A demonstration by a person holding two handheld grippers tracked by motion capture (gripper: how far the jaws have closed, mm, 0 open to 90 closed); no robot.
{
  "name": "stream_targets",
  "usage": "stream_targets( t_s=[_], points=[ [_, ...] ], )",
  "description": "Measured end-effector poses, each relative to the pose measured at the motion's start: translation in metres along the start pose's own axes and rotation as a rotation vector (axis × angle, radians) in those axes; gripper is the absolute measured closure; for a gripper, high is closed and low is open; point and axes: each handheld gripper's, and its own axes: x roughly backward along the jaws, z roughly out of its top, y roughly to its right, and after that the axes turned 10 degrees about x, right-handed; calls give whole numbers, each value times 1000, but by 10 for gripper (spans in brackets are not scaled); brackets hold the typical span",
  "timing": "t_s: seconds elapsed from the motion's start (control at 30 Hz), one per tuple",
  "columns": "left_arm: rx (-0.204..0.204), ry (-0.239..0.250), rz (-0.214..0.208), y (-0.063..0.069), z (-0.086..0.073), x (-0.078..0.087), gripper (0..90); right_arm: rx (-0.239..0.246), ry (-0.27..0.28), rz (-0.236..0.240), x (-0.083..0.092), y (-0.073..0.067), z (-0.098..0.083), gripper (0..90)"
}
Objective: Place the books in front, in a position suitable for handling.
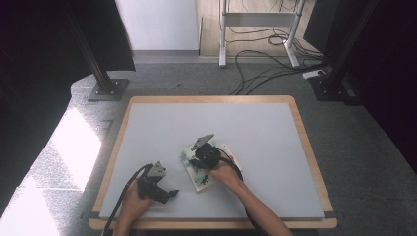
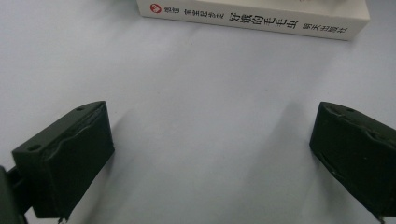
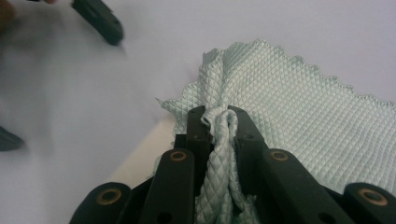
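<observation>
Two pairs of tongs work over a pale grey, matte tabletop [image 1: 275, 142] with a light wooden rim. The right tongs [image 3: 219, 114] are clamped on a bunched fold of a pale mint cloth [image 3: 299, 112], a thin fabric with a fine quilted diamond weave and a scalloped, zigzag edge; the fold rises as a tight ridge between the two black pads, while the rest of the cloth spreads flat beyond them. In the high view the cloth [image 1: 189, 156] lies on top of a book [image 1: 205, 183] near the middle of the tabletop, under the right tongs [image 1: 196, 160]. The book [image 2: 261, 16] is a slim rectangular volume with a white spine printed in dark characters and a small red round mark at one end. The left tongs [image 2: 210, 154] stand wide apart with nothing between their blocky black pads, low over bare tabletop just short of the spine; in the high view they [image 1: 169, 193] sit near the front left edge.
</observation>
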Motion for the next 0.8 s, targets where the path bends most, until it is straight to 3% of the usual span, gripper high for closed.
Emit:
stream_targets(
  t_s=[0.57, 0.8],
  points=[
    [-4, -3, 1, 0, 0, 0, 0, -145, -8, -108, 30, 49, -45, 793],
    [-2, -2, 0, 0, 0, 0, 0, -182, -20, -160, 41, 65, -60, 793]
  ],
)
